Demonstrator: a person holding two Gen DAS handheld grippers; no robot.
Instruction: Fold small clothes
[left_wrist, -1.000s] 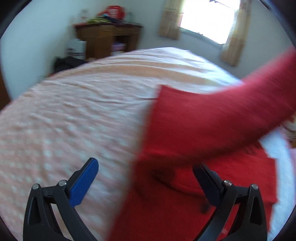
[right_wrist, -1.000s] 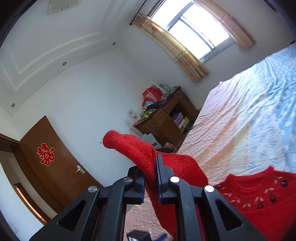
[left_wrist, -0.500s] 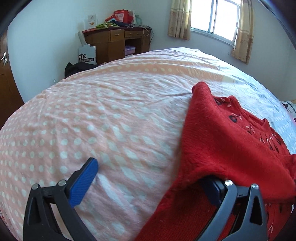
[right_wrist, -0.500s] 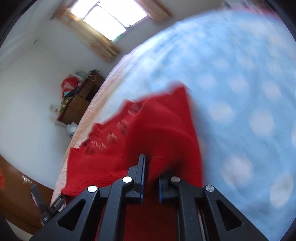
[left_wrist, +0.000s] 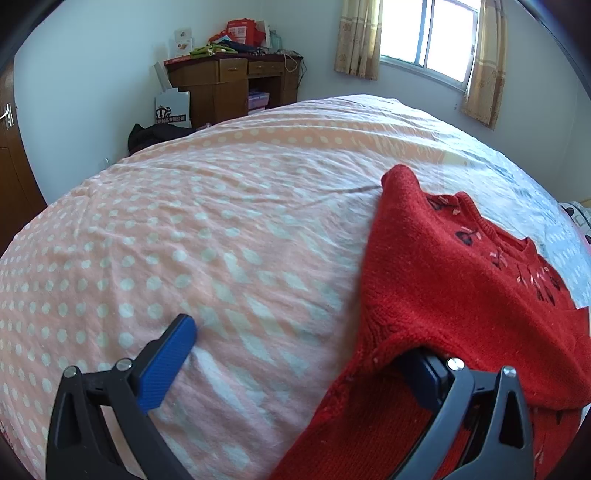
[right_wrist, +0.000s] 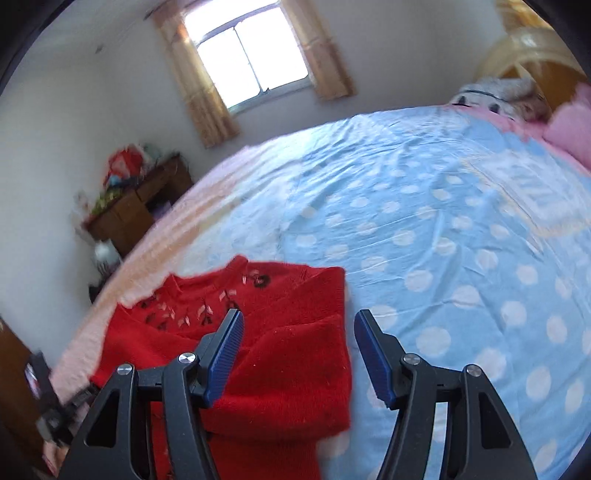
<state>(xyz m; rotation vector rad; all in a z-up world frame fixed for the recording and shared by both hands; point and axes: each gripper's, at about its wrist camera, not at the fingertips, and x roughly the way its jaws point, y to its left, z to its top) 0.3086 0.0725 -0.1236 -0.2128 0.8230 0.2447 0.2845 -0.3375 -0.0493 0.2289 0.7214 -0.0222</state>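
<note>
A red knit sweater (left_wrist: 454, 295) with a small flower pattern at the neck lies on the bed, one sleeve folded across its body (right_wrist: 291, 373). My left gripper (left_wrist: 295, 369) stands wide open at the sweater's edge. Its left pad (left_wrist: 166, 362) is over bare bedspread, and its right finger (left_wrist: 424, 380) is partly hidden under a fold of the knit. My right gripper (right_wrist: 299, 354) hovers over the folded sleeve. Its jaws are opening, and the sleeve lies below them with neither pad pressing on it.
The bedspread is pink with white dots (left_wrist: 184, 240) on one side and blue with white dots (right_wrist: 443, 240) on the other. A cluttered wooden desk (left_wrist: 229, 85) and a curtained window (right_wrist: 251, 55) lie beyond the bed. Pink pillows (right_wrist: 565, 129) sit by the headboard.
My right gripper swung down from high up with the sleeve, laid it across the sweater and let go as its jaws parted. The left gripper stayed put.
</note>
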